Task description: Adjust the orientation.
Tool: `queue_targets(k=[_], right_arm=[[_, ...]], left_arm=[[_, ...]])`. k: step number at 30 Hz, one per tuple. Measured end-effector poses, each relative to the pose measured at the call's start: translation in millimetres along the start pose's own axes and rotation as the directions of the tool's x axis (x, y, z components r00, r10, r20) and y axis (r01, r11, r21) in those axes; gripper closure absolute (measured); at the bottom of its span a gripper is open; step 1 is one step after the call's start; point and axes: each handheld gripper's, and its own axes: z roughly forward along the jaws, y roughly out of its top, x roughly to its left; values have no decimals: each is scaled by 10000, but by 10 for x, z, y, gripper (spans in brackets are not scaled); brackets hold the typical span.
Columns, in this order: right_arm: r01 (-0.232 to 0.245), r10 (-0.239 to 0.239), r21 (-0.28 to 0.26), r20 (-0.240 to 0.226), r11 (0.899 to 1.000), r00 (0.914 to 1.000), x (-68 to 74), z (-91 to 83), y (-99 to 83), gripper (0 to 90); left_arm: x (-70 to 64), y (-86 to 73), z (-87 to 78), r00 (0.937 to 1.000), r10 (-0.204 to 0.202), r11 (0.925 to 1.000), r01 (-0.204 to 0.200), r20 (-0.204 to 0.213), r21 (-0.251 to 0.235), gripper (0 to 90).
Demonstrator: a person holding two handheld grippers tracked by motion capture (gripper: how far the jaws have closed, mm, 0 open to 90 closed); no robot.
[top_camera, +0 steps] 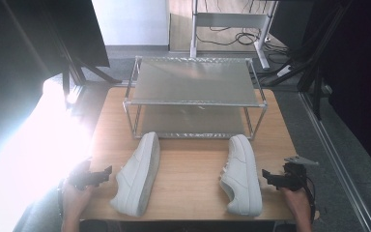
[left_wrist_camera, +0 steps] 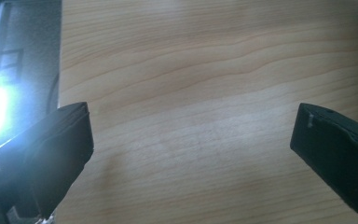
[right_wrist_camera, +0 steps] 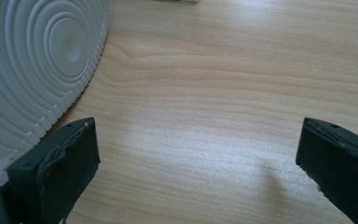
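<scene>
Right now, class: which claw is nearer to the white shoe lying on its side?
Right. The right claw sits just beside the tipped shoe, whose sole faces it; the left claw is across the table, beside the other shoe.

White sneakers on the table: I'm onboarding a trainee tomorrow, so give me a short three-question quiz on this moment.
1. True or false: the left gripper is shut on the left sneaker.
2. How many tiers has the metal shoe rack?
3. In the right gripper view, the right sneaker shows its: A laces, B sole, C tongue?

Key:
1. False; its fingers stand open over bare wooden table.
2. Two.
3. B; a ringed tread beside the open right gripper.
</scene>
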Motion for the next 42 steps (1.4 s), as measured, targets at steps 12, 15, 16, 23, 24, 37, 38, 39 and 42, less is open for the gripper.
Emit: queue_targets(k=[12, 15, 16, 23, 24, 37, 38, 39, 42], right_arm=[[-125, 129, 212, -175, 9997, 9998, 19, 29, -3, 5], [-235, 241, 303, -186, 9993, 9995, 16, 34, -2, 16], [-235, 241, 303, -186, 9993, 9995, 16, 34, -2, 16], [-170, 183, 430, -313, 9989, 9993, 31, 51, 1, 46], [-205, 219, 441, -314, 9988, 9993, 30, 47, 1, 51], [-276, 285, 264, -348, 9993, 9990, 31, 28, 15, 76], [-276, 285, 269, -349, 9993, 9990, 29, 26, 14, 77], [-288, 297, 262, -357, 9992, 9989, 27, 24, 14, 77], [-321, 329, 227, -365, 9992, 9988, 21, 11, 16, 77]], left_arm=[[-71, 48, 23, 9984, 277, 9947, -227, -490, 1005, 0], [-81, 54, -12, 9989, 347, 9945, -314, -311, 1003, 0], [-81, 54, -12, 9989, 347, 9945, -314, -311, 1003, 0], [-76, -16, -35, 9979, 502, 9907, -444, -419, 1284, 0], [-86, -31, -52, 9981, 532, 9904, -487, -314, 1295, 0], [-384, 73, -164, 9923, 1085, 9925, -1116, 605, 498, 0], [-401, 89, -183, 9923, 1038, 9936, -1065, 681, 375, 0], [-423, 106, -201, 9919, 1050, 9938, -1073, 711, 297, 0], [-507, 154, -243, 9900, 1095, 9939, -1099, 884, -7, 0]])
